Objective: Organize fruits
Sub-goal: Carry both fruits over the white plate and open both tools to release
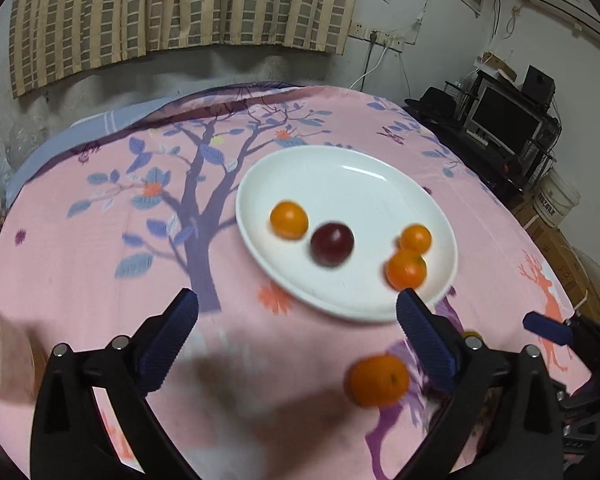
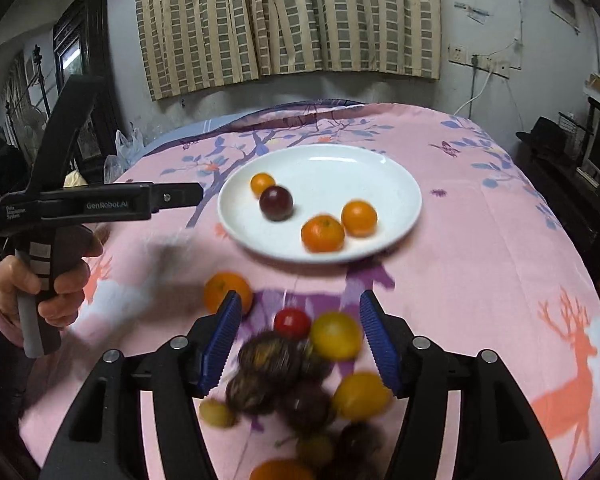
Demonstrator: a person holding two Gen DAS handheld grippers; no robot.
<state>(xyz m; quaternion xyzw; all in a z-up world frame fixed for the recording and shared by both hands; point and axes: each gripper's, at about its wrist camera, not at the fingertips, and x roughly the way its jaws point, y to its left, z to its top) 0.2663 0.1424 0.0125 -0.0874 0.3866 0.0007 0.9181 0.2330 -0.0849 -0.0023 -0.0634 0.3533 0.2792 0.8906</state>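
A white plate (image 1: 340,176) (image 2: 328,164) on the pink tablecloth holds three orange fruits (image 1: 289,219) (image 2: 323,233) and a dark plum (image 1: 332,244) (image 2: 276,202). My left gripper (image 1: 296,312) is open and empty, above the cloth near the plate's front rim. A loose orange (image 1: 378,380) (image 2: 227,291) lies on the cloth by its right finger. My right gripper (image 2: 300,312) is open and empty over a blurred pile of fruit: a red one (image 2: 292,323), yellow ones (image 2: 335,335) and dark ones (image 2: 270,354). The left gripper also shows in the right wrist view (image 2: 180,194).
The round table is covered by a pink cloth with tree and deer prints (image 1: 100,260). A striped curtain (image 2: 284,16) hangs on the back wall. A monitor and shelf (image 1: 504,120) stand to the right of the table, with a white bucket (image 1: 556,200).
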